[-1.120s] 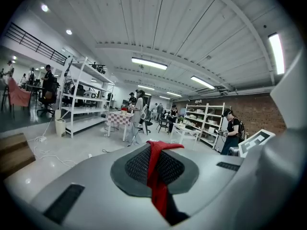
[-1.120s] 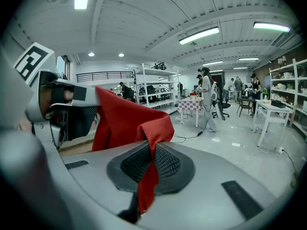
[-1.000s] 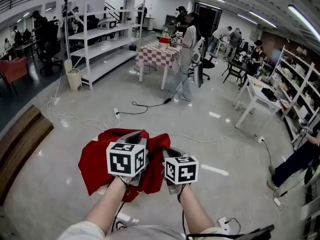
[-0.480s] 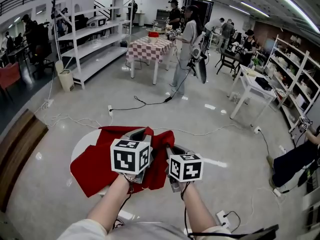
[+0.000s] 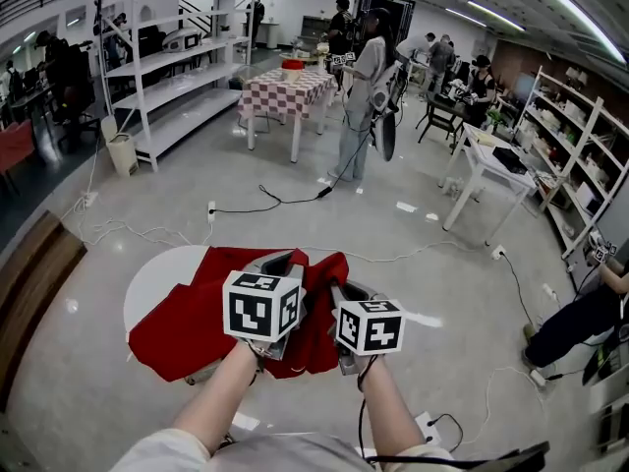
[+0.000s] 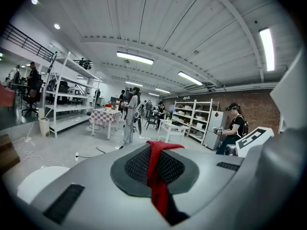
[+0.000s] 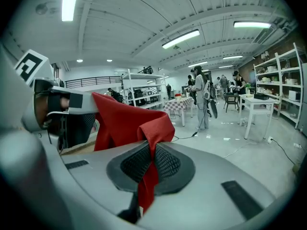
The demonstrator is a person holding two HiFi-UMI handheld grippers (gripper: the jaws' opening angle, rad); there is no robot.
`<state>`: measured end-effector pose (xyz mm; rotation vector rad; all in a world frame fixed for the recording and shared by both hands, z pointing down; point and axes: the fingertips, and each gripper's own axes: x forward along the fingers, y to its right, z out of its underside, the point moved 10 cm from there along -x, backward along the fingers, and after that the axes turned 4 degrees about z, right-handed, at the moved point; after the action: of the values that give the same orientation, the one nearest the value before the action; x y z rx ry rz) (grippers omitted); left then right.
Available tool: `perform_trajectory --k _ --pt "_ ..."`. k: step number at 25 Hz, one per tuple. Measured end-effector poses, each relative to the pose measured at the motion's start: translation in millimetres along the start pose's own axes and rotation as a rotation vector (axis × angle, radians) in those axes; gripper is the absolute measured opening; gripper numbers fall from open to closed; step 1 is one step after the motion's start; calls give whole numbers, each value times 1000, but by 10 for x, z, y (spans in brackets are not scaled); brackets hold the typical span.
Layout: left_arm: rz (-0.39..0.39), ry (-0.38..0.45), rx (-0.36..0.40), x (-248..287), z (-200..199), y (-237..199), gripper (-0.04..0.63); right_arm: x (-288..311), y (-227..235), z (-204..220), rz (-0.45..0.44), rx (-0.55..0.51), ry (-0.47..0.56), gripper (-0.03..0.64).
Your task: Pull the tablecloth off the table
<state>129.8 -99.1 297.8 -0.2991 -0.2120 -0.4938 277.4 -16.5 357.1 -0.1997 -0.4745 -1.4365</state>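
Only the head view shows the red tablecloth [image 5: 192, 318] bunched half off the round white surface [image 5: 157, 278]. The gripper views show each gripper's fingers pinched tight on a fold of it: left gripper [image 6: 156, 150], right gripper [image 7: 151, 152]. Both point forward, slightly downward, side by side.

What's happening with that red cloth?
A person holds a gripper in each hand. The left gripper and the right gripper are both shut on the red tablecloth, to pull it off the round white table. The cloth is partly off: the table's left side shows bare.
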Motion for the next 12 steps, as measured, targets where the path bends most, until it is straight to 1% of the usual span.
perform_trajectory --k 12 --pt "51 -27 30 332 104 664 18 -378 620 124 37 38 -1 29"
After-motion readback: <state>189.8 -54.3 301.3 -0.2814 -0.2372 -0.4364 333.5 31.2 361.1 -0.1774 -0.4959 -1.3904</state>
